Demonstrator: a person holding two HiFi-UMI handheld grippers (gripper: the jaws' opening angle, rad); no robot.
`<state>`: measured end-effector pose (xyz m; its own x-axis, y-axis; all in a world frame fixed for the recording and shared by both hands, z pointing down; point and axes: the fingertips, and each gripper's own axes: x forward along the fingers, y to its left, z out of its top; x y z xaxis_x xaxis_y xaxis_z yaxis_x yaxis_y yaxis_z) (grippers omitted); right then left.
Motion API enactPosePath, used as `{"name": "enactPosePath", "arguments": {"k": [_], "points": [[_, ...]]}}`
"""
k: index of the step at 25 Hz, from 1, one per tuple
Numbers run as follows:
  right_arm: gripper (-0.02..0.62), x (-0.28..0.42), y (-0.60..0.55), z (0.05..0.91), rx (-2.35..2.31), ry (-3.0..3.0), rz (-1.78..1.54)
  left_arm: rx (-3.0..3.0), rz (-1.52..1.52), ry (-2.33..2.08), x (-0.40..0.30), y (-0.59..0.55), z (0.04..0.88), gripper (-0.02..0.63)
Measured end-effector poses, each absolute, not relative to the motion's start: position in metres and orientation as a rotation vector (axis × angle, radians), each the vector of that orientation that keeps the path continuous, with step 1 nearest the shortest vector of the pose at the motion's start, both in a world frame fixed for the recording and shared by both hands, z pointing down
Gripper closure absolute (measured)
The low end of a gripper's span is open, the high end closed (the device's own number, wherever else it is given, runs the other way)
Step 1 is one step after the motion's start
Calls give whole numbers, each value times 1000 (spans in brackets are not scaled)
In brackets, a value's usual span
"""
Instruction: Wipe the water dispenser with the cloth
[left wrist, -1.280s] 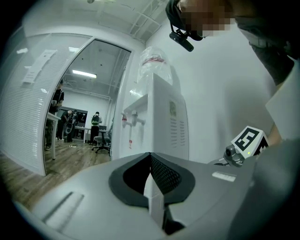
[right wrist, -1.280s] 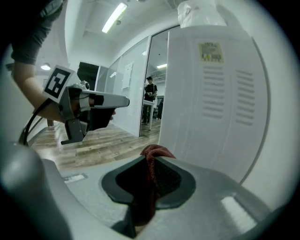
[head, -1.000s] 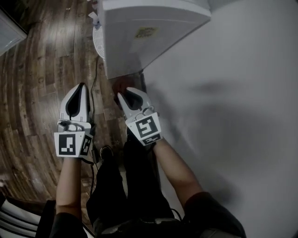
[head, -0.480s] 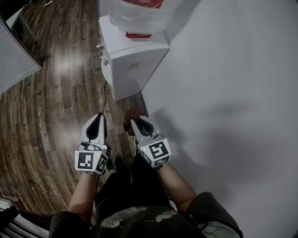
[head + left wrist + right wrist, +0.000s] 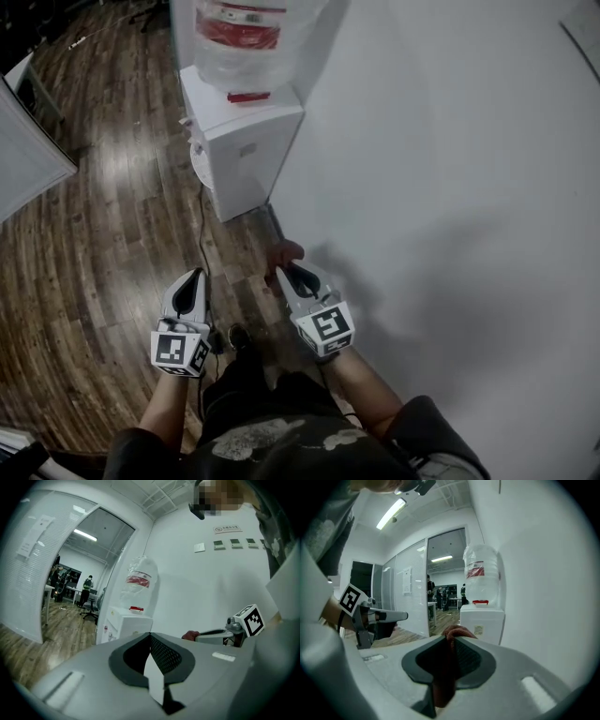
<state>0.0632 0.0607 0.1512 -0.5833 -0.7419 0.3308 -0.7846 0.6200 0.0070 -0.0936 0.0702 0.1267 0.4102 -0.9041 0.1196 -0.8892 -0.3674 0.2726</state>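
Observation:
A white water dispenser (image 5: 242,141) with a clear bottle (image 5: 246,37) on top stands against the white wall, some way ahead of both grippers. It also shows in the left gripper view as the dispenser (image 5: 127,623) and in the right gripper view as the dispenser (image 5: 482,623). My right gripper (image 5: 286,270) is shut on a dark red cloth (image 5: 284,252), which bunches up between the jaws as the cloth (image 5: 451,634). My left gripper (image 5: 197,275) is shut with nothing in it, held beside the right one over the wooden floor.
A black cable (image 5: 201,246) runs along the wooden floor (image 5: 103,244) from the dispenser toward my feet. A white partition (image 5: 28,155) stands at the left. The white wall (image 5: 441,187) fills the right side. People and desks stand far off in the room (image 5: 70,588).
The view has pulled back from the dispenser, which now sits farther ahead with its bottle in sight. Both grippers have dropped lower in the frame, and the right one still holds the cloth.

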Motion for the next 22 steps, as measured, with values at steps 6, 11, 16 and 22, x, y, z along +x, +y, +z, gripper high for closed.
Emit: {"name": "enactPosePath", "arguments": {"k": [6,11,16,22], "points": [[549,70,96,136,1203,-2590,149,2378,-98,-1633,-83,106,106,586],[549,92,151,125,1224,-2639,173,2352,-124,-1675,-55,157,99,587],[549,116,208,107,1204,-2672,139,2424,-104,-1631,-13,215,99,586],[549,149,259,75,1242,-2707,80,2456,-124,-1643,20,273,72,586]]}}
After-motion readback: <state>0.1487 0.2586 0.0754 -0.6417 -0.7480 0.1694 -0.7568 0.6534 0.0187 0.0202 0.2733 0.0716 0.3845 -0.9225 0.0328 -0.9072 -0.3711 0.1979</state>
